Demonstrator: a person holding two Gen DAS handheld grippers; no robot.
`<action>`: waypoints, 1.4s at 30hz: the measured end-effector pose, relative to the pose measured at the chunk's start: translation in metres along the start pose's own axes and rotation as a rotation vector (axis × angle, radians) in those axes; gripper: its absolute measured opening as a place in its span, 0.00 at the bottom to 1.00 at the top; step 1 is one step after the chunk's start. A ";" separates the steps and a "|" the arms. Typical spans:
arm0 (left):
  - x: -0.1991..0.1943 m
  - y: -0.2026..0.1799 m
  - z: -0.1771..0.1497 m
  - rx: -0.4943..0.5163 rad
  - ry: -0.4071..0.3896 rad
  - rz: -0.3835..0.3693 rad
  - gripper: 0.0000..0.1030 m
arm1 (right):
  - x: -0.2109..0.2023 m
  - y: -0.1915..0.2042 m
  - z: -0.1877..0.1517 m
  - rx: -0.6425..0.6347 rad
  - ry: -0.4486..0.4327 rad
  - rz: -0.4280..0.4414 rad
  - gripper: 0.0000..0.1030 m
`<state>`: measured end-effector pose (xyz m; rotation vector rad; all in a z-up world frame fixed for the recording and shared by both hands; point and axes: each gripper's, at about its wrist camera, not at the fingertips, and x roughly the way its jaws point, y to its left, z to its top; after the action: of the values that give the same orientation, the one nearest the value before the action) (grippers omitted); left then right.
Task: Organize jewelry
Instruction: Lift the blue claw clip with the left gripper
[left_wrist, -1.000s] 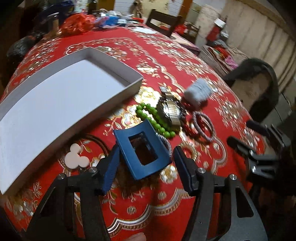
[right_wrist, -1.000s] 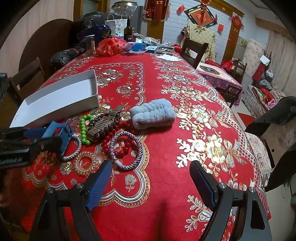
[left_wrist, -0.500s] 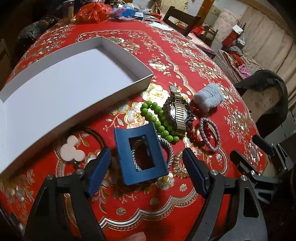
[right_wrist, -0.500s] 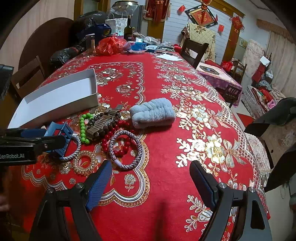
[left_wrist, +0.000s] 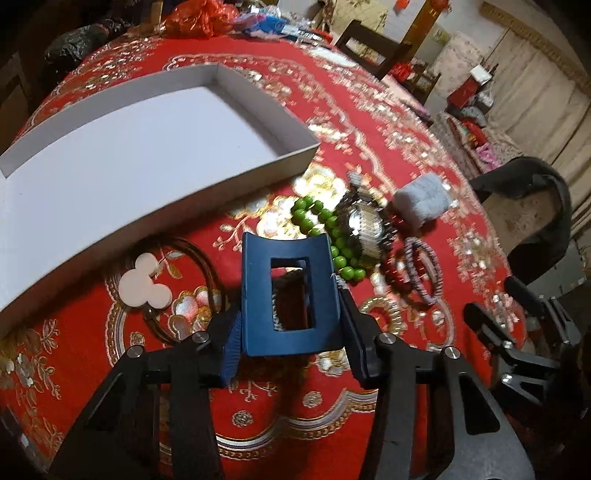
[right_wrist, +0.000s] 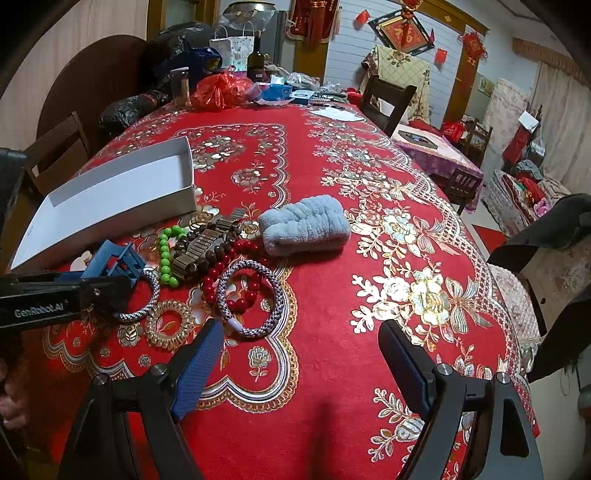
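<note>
A blue rectangular hair clip (left_wrist: 290, 291) sits between the fingers of my left gripper (left_wrist: 291, 321). The jaws are closing and the pads press on its two sides. In the right wrist view the clip (right_wrist: 110, 258) is tilted up off the cloth. Just beyond it lie a green bead bracelet (left_wrist: 321, 218), a metal watch (left_wrist: 365, 225), red beads (right_wrist: 221, 273), two rope bracelets (right_wrist: 251, 295) and a grey fluffy scrunchie (right_wrist: 304, 225). The open white box (left_wrist: 306, 158) stands to the left. My right gripper (right_wrist: 301, 332) hangs open over bare cloth, near the rope bracelet.
A white mouse-head charm (left_wrist: 144, 284) on a brown cord lies beside the box. A gold coil hair tie (right_wrist: 170, 325) lies near the left gripper. Bags and a bottle (right_wrist: 256, 55) crowd the table's far end. Chairs (right_wrist: 388, 99) stand on the right.
The left jaws spread wider around the blue clip, then closed on its sides. The clip now stands straighter between them. The right gripper has not moved.
</note>
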<state>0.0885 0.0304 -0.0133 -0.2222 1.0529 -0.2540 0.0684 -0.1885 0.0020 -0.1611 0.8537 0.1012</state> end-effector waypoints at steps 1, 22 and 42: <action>-0.004 -0.001 0.000 0.005 -0.015 -0.001 0.45 | 0.000 0.000 0.000 0.001 0.000 0.000 0.81; -0.057 0.014 -0.052 0.055 -0.091 0.149 0.44 | -0.001 -0.002 -0.001 0.022 -0.001 0.008 0.81; -0.041 0.020 -0.084 0.028 -0.072 0.185 0.44 | 0.046 -0.047 0.004 0.297 0.121 0.101 0.62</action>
<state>-0.0023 0.0569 -0.0252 -0.1070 0.9905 -0.0932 0.1081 -0.2334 -0.0254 0.1564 0.9869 0.0589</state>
